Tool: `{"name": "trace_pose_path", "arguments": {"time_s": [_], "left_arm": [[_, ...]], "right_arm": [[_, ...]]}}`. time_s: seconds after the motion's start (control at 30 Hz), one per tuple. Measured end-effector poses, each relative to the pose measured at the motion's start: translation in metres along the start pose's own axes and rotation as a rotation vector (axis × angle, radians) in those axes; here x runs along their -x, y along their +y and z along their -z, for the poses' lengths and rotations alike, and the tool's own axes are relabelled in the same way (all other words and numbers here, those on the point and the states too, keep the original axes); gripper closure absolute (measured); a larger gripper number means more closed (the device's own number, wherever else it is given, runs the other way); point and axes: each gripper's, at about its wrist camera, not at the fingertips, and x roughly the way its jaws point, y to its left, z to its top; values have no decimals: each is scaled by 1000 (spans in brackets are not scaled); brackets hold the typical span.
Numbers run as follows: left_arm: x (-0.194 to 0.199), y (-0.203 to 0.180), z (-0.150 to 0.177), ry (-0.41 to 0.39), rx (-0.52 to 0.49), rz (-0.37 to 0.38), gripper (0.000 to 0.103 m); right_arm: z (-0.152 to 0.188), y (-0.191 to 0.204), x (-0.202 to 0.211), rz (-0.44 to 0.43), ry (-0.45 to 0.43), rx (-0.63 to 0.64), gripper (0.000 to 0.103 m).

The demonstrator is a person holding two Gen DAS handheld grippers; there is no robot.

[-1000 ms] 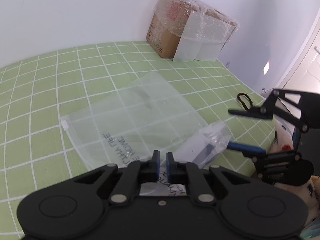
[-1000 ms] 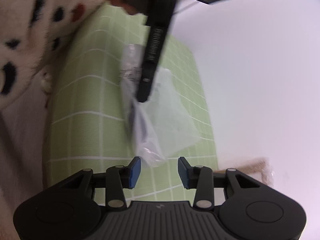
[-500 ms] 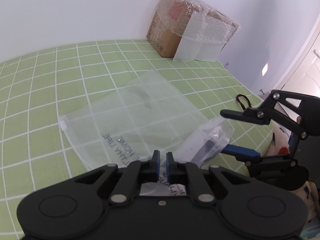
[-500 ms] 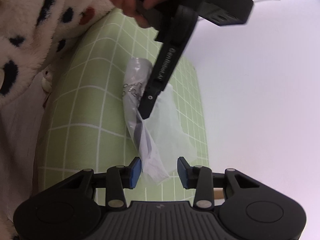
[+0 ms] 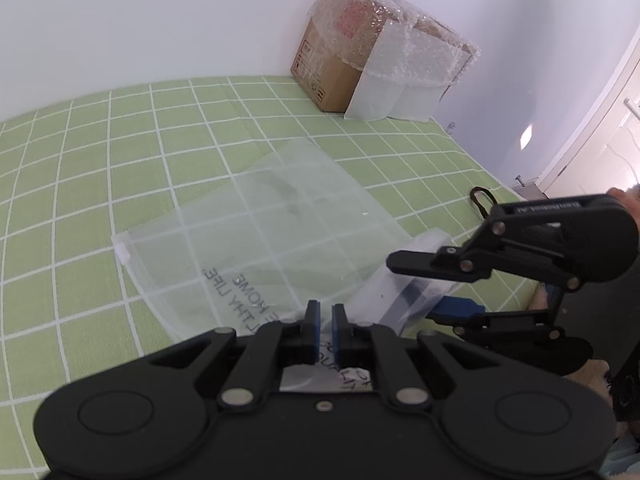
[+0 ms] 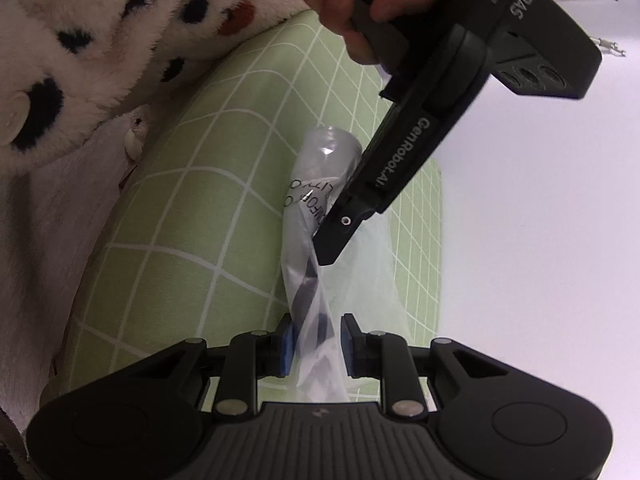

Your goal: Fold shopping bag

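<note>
A clear plastic shopping bag with dark lettering lies flat on the green checked cloth. Its near right corner is lifted into a fold. My left gripper is shut on the bag's near edge. My right gripper is open, its jaws on either side of the raised fold, which stands between the blue pads. The right gripper also shows in the left wrist view, coming in from the right. The left gripper shows in the right wrist view, clamped on the bag.
A cardboard box wrapped in bubble wrap stands at the back against the white wall. A black loop lies near the cloth's right edge. A spotted plush sleeve is at the near side.
My right gripper has moved in over the lifted corner, so the fold now stands between its open jaws. The left gripper has stayed shut on the bag's edge.
</note>
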Motion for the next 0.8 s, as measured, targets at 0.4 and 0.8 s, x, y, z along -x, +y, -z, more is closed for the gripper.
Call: {"name": "trace_pose_path", "arguments": {"time_s": [0.4, 0.8], "left_arm": [[1, -3, 1, -3, -9, -5, 96], [35, -13, 7, -63, -152, 98, 87]], "right_arm": [[4, -56, -6, -304, 19, -272, 88], [26, -108, -27, -672, 96, -669, 92]]}}
